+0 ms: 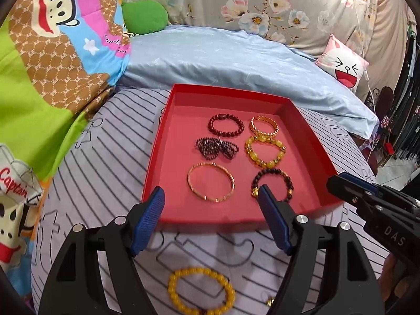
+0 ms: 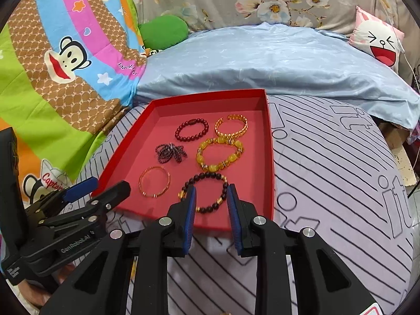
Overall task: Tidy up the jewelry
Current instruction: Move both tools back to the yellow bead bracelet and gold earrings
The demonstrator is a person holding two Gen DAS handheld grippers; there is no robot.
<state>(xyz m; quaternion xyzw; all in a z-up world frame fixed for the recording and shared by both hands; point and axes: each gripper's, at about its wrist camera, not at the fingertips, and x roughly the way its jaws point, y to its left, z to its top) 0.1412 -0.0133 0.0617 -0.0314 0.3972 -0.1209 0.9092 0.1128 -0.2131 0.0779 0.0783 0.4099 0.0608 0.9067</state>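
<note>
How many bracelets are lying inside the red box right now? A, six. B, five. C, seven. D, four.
A: the red box holds six in two columns, from the dark red bead bracelet and gold cuff at the back to the thin rose-gold bangle and dark bead bracelet in front; the yellow bead bracelet lies outside on the striped sheet.
</note>
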